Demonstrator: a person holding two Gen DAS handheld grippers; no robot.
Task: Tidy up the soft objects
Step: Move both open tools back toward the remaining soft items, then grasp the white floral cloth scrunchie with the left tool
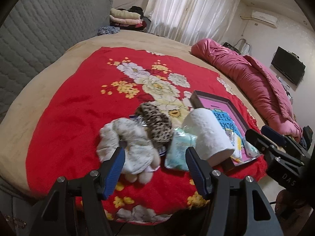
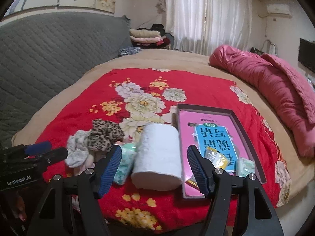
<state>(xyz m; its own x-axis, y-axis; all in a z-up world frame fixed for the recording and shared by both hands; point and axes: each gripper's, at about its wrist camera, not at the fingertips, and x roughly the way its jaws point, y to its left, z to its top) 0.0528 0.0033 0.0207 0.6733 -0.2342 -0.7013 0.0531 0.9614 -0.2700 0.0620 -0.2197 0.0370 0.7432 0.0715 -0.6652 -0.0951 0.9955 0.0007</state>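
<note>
On the red floral blanket (image 1: 78,108) lie a white fluffy scrunchie (image 1: 126,147), a leopard-print scrunchie (image 1: 157,123), a green tissue pack (image 1: 177,149) and a white paper roll (image 1: 210,133). My left gripper (image 1: 155,165) is open and empty, just in front of the white scrunchie. My right gripper (image 2: 153,163) is open and empty, its jaws on either side of the paper roll (image 2: 157,155), not touching. The tissue pack (image 2: 124,163), leopard scrunchie (image 2: 104,135) and white scrunchie (image 2: 76,151) lie to its left. A shallow box (image 2: 244,125) holds a pink card, a yellow sachet (image 2: 214,156) and a small green pack (image 2: 244,167).
A rolled pink quilt (image 1: 256,82) lies along the bed's right side. A grey quilted headboard (image 1: 39,39) stands at the left. Folded clothes (image 1: 126,18) are stacked behind the bed near white curtains. The bed's front edge is just below both grippers.
</note>
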